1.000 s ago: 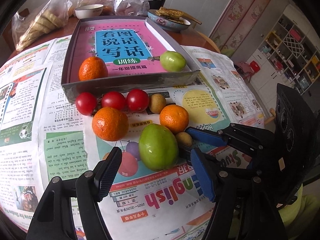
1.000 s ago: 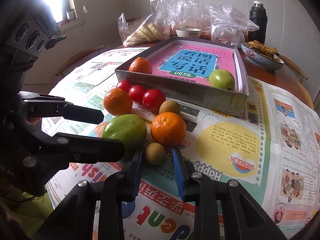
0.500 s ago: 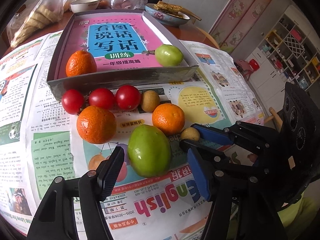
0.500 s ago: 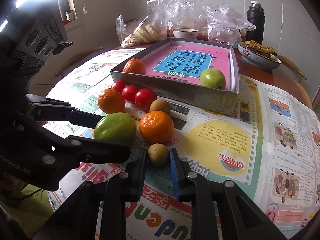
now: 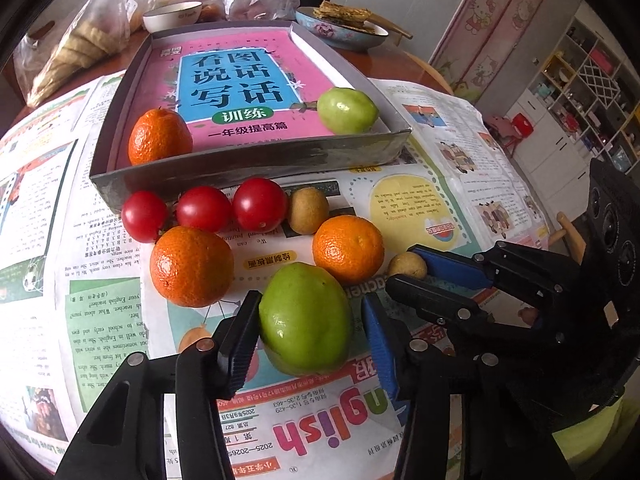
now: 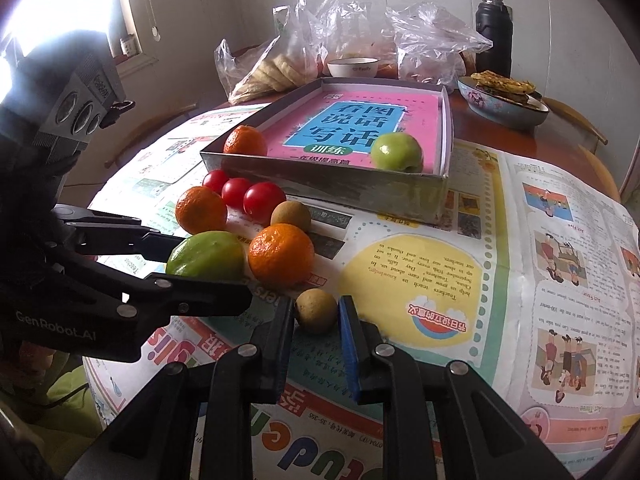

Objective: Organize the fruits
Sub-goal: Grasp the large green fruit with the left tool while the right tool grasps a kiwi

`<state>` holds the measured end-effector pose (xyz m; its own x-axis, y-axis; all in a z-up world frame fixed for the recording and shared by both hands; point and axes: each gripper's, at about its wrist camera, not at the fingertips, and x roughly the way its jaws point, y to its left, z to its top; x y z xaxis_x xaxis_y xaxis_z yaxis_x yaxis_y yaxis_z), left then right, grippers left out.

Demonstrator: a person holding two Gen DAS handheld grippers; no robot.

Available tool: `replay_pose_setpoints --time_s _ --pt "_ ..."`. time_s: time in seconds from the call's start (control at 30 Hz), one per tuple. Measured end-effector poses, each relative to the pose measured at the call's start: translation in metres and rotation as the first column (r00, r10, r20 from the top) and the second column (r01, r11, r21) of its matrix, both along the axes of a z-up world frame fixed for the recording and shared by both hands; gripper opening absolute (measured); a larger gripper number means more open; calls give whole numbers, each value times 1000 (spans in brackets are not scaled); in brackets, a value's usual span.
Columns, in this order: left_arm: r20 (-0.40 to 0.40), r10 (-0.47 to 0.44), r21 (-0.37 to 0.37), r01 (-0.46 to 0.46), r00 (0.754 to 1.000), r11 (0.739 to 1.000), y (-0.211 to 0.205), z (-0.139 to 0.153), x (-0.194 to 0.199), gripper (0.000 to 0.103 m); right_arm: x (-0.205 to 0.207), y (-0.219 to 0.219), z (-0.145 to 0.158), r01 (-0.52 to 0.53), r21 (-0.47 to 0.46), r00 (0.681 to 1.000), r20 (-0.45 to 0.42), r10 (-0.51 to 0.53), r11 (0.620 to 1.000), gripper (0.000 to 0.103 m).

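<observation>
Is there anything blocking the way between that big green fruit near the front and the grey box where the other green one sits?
Yes: an orange, a small brown fruit and three tomatoes lie between the big green fruit and the grey box.

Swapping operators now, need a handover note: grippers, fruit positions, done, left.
Left gripper: jaws closing around the big green fruit, not gripped yet.
Right gripper: shut on the small brown fruit, which sits on the newspaper.
Done: one orange and one green apple in the box.
Left: two oranges, three tomatoes, another brown fruit, plus both being grabbed.
</observation>
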<state>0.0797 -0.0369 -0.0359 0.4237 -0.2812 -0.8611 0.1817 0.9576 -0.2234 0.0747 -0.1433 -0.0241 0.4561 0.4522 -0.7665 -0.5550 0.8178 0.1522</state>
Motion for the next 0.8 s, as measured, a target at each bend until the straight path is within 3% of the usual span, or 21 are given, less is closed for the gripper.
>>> replay_pose_setpoints --time_s 0.33,0.8 --pt "18 -12 40 12 1000 999 -3 0 -1 45 0 0 0 3 10 1000 0 -3 1000 23" --pt "53 22 -1 -22 998 1000 16 15 -11 45 1 -3 4 28 30 1000 4 -28 999 23"
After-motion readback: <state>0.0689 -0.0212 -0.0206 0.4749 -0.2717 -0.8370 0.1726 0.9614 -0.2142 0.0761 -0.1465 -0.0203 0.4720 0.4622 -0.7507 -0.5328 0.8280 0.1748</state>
